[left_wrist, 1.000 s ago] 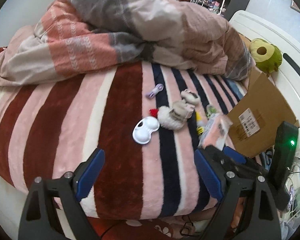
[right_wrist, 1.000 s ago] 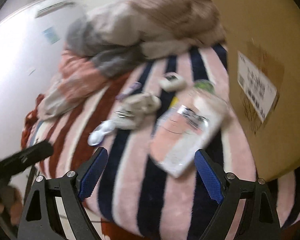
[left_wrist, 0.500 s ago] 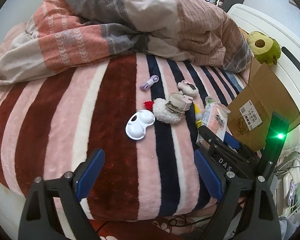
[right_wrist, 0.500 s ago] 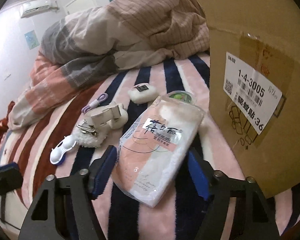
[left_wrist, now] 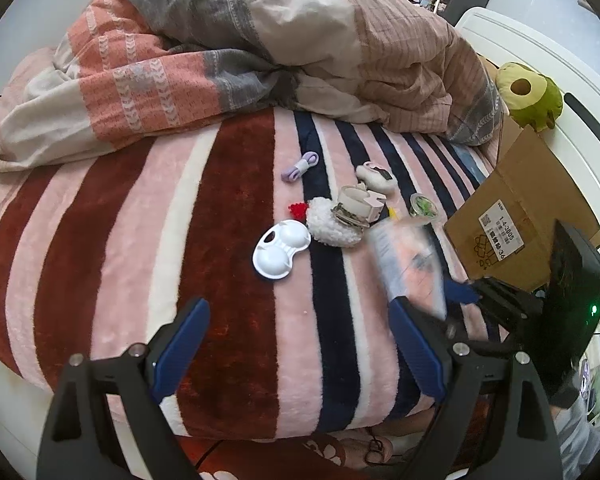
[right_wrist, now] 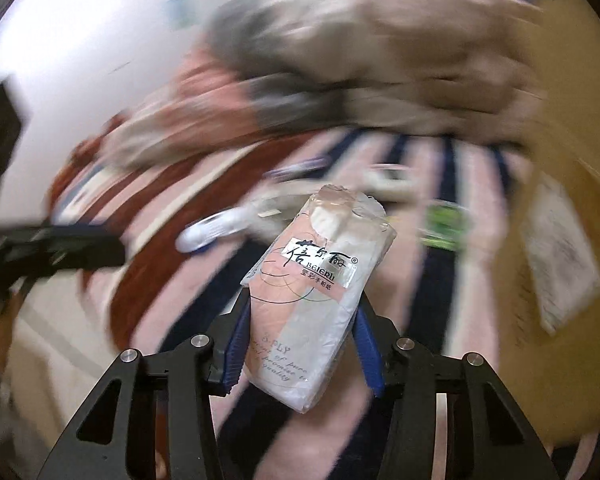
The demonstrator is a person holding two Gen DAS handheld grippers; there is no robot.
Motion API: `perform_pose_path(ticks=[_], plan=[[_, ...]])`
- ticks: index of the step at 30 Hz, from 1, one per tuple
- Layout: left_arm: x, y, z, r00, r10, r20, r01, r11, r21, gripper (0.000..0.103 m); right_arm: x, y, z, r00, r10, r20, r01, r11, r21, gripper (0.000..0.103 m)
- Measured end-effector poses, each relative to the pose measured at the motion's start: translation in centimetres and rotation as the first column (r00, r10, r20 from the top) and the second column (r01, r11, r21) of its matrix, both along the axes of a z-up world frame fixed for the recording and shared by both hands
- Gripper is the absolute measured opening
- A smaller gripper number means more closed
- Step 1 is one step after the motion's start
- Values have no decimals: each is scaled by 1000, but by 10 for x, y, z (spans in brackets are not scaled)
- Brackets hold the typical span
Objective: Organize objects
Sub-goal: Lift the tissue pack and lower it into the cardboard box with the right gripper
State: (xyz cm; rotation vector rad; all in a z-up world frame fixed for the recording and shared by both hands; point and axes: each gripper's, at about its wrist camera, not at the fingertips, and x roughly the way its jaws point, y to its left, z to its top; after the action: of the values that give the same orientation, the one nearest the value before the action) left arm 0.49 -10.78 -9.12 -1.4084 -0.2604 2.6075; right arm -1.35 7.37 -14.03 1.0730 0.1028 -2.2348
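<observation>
— So, what's different on your right side?

— My right gripper was spread wide a second ago with the tissue pack lying flat on the striped blanket. Now its jaws are closing, with the blue pads against both long edges of the pack, and the pack looks lifted clear of the blanket. Everything behind it is smeared, so my wrist is on the move.

— And that means?

— I'd say the pick is made; what's left is carrying it to the cardboard box beside the bed, which is my guess for its home.

— Which way does the pack point?

— Its long axis runs straight out along my fingers, crimped end away from me, tilted slightly right.

— Your left?

— My left gripper hangs wide open and empty, unmoved, facing the small white tray and the fluffy toy.
</observation>
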Motion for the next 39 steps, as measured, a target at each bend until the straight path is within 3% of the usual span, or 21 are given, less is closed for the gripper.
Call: perform_pose_path(ticks=[2,3,6,9,13,20,23,28,34,39], plan=[[2,0,1,1000,2,-2,-2,1000,-4,89,0,-11,-2,995,98,29,-99,995,29,49],[3,0,2,1000,4,-3,-4,1000,-5,89,0,-16,-5,992,118,37,-121,990,67,59],[6,-2,3,1000,10,-6,-10,1000,-4,89,6,-24,-11,998,57,-20,-52,980,190,79],[7,-4,2,1000,20,-2,-20,1000,-8,89,14,-21,-10,999,-11,-50,21,980,198,83],[6,-3,0,1000,22,6,-22,1000,-9,89,30,-14,-5,998,-46,-51,53,990,135,83],[5,5,-2,1000,2,13,-1,1000,-10,89,31,-26,-16,991,-86,-99,101,983,155,81],[6,3,-4,1000,11,20,-11,1000,-15,89,28,-29,-20,992,-86,-91,100,982,157,59],[5,2,-1,1000,17,22,-17,1000,-18,89,27,-27,-14,994,-58,-88,70,987,142,46],[-3,12,18,1000,-28,-10,29,999,25,89,26,-22,19,995,25,-97,-17,997,81,46],[-14,33,43,993,-100,-64,103,994,46,89,23,-13,66,988,87,-128,-85,996,21,46]])
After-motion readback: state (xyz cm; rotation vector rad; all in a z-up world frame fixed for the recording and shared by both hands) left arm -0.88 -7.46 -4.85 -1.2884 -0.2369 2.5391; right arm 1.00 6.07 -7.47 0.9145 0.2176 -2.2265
